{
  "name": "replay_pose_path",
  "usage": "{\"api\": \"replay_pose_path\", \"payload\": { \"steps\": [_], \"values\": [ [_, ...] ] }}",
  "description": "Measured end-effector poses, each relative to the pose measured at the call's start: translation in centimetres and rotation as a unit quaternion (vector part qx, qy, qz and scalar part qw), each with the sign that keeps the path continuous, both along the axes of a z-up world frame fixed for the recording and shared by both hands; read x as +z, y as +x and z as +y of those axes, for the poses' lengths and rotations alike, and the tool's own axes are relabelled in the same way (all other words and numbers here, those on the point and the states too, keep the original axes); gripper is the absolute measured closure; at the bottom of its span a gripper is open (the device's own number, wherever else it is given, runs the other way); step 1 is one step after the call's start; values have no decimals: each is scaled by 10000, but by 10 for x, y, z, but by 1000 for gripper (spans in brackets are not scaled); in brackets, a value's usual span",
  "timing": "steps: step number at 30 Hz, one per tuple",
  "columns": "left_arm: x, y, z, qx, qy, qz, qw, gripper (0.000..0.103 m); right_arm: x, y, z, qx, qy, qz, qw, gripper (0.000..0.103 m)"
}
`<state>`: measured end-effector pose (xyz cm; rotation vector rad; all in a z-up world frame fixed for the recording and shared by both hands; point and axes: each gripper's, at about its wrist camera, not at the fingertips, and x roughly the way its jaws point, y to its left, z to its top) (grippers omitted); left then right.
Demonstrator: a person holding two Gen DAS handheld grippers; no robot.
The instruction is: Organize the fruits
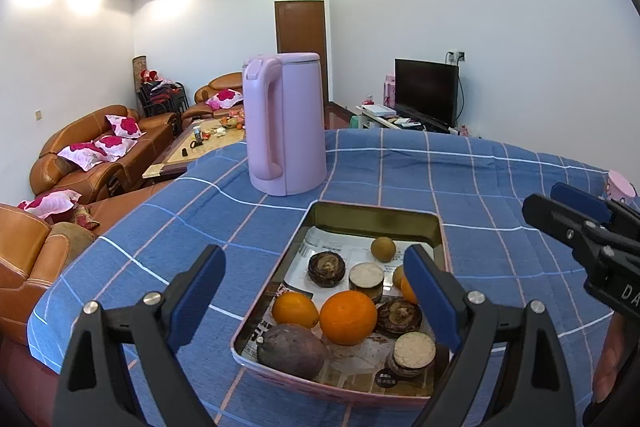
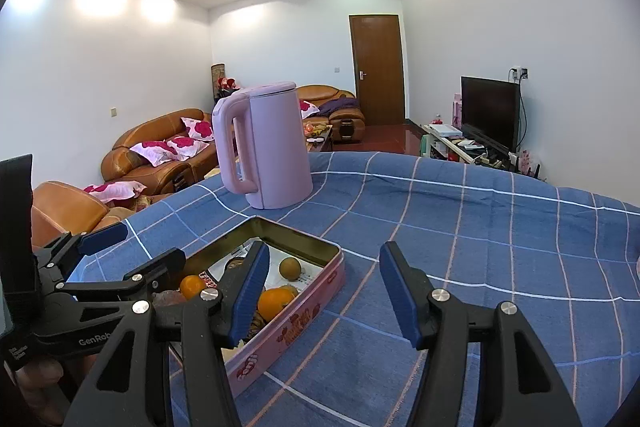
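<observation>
A pink rectangular tin tray [image 1: 362,209] sits in the lower middle of the left wrist view on a blue checked tablecloth [image 1: 480,179], its inner walls a dull gold and its floor lined with printed newspaper. Inside it, toward the bottom of the frame, a large bright orange [image 1: 348,317] lies at the centre, with a smaller orange [image 1: 294,309] touching it on the left and a dull purple-brown oval fruit [image 1: 292,349] in the near left corner. A small olive-brown round fruit [image 1: 383,249] rests alone near the far end. Between them are two dark, wrinkled round fruits with brownish tops [image 1: 327,268] and two short cylinders with pale tops and dark sides [image 1: 366,281]; what these are cannot be told. Another orange piece [image 1: 407,290] is partly hidden behind the right finger of the left gripper [image 1: 316,301], whose blue-padded jaws stand wide apart, released, straddling the near left part of the tray with nothing between the pads. The right gripper [image 2: 325,293] fills the bottom of the right wrist view, its jaws parted and empty, the left pad over the tray's right rim and the right pad over bare cloth; in that view the tray [image 2: 292,323] shows a pink side printed with red figures. A pink electric kettle [image 1: 284,123] stands upright on the cloth just beyond the tray's far end, handle to the left.
</observation>
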<state>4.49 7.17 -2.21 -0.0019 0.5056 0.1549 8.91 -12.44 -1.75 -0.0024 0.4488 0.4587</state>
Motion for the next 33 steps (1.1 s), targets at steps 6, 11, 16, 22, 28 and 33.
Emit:
{"api": "replay_pose_path", "payload": {
  "steps": [6, 11, 16, 22, 28, 33],
  "values": [
    [2, -1, -3, -24, -5, -12, 10000, 6, 0, -2, -1, -14, 14, 2, 10000, 44],
    [4, -2, -6, -60, -8, -54, 10000, 4, 2, -5, -3, -38, 20, -41, 10000, 44],
    [6, -3, -7, -82, -37, -107, 9999, 4, 4, -8, -5, -77, -15, -119, 9999, 44],
    [8, -5, -8, -93, -26, -140, 9999, 1, 4, -9, -7, -92, -16, -124, 9999, 43],
    [9, -6, -10, -107, 5, -174, 9998, 0, 4, -9, -7, -95, -18, -123, 9999, 43],
    [8, -5, -10, -57, -9, -149, 9999, 0, 3, -10, -9, -102, -15, -115, 9999, 43]
  ]
}}
